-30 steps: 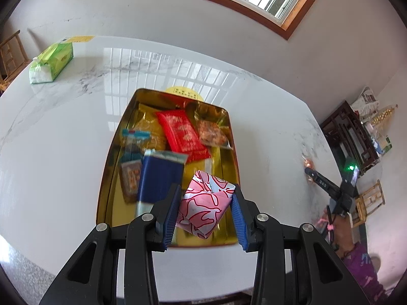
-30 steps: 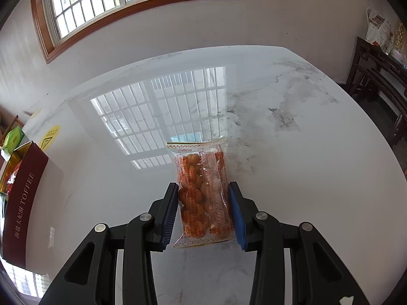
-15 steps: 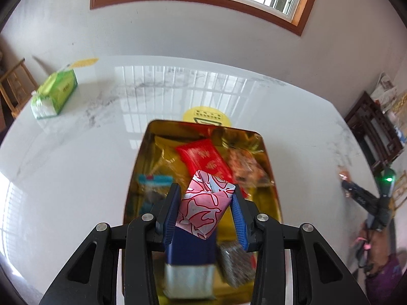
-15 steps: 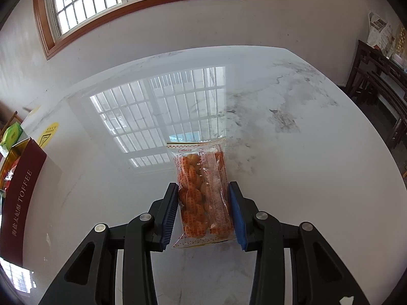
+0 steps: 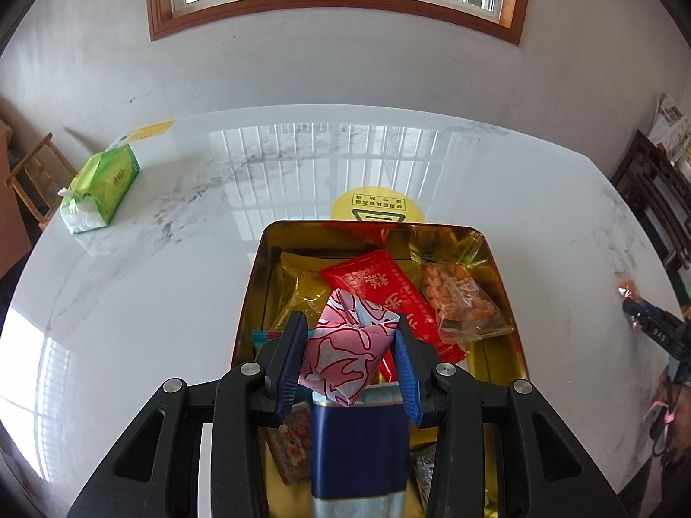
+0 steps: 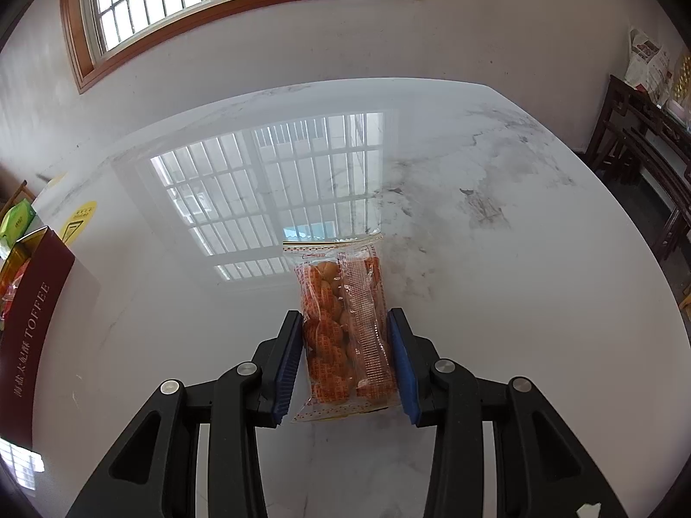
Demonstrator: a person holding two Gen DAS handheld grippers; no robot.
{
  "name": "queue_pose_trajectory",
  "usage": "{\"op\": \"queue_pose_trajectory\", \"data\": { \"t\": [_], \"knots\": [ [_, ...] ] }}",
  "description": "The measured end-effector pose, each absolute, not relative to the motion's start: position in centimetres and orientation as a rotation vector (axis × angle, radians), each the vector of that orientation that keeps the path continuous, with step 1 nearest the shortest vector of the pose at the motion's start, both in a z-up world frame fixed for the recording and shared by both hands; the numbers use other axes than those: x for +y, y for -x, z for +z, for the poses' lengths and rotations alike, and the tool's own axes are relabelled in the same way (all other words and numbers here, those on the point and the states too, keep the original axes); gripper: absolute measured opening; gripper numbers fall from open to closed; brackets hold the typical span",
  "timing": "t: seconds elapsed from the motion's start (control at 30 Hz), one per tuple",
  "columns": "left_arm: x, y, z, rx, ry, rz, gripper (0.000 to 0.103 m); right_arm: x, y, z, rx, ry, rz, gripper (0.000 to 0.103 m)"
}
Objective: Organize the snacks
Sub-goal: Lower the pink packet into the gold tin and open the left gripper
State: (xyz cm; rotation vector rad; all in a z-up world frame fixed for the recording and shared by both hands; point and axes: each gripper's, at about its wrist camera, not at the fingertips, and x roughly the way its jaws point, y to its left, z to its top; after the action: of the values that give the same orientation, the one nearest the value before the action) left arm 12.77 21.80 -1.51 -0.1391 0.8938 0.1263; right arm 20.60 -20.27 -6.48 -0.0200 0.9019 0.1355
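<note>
Left wrist: left gripper [image 5: 350, 356] pinches pink-and-white patterned paper packet [image 5: 347, 347] over the open gold metal tin [image 5: 248, 302], blue foil pack [image 5: 360, 449] directly beneath, likely for dropping in. Right wrist: right gripper [image 6: 345, 360] clamps clear bag of orange snacks [image 6: 343, 323] above white marble table [image 6: 518, 302], tin far left, probably waiting its turn.

Both claws, L [image 5: 350, 356] & R [image 6: 345, 358], clamped, angled down
</note>
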Motion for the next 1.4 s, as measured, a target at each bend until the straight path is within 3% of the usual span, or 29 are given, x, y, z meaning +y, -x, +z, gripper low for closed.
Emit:
{"op": "queue_pose_trajectory", "data": {
  "t": [0.83, 0.9, 1.17, 1.4],
  "knots": [
    [21.1, -12.6, -1.4, 0.879, 0.035, 0.212, 0.041, -20.3, -20.6, -6.5, 0.902, 0.021, 0.135, 0.038],
    [20.9, -12.3, -1.2, 0.880, 0.029, 0.224, 0.043, -20.3, -20.6, -6.5, 0.902, 0.022, 0.135, 0.038],
    [19.7, -9.8, 0.4, 0.834, -0.008, 0.264, 0.070, -20.0, -20.5, -6.4, 0.900, 0.032, 0.139, 0.037],
    [19.0, -7.8, 1.8, 0.816, -0.015, 0.263, 0.073, -20.1, -19.5, -6.4, 0.895, -0.004, 0.169, 0.037]
  ]
}}
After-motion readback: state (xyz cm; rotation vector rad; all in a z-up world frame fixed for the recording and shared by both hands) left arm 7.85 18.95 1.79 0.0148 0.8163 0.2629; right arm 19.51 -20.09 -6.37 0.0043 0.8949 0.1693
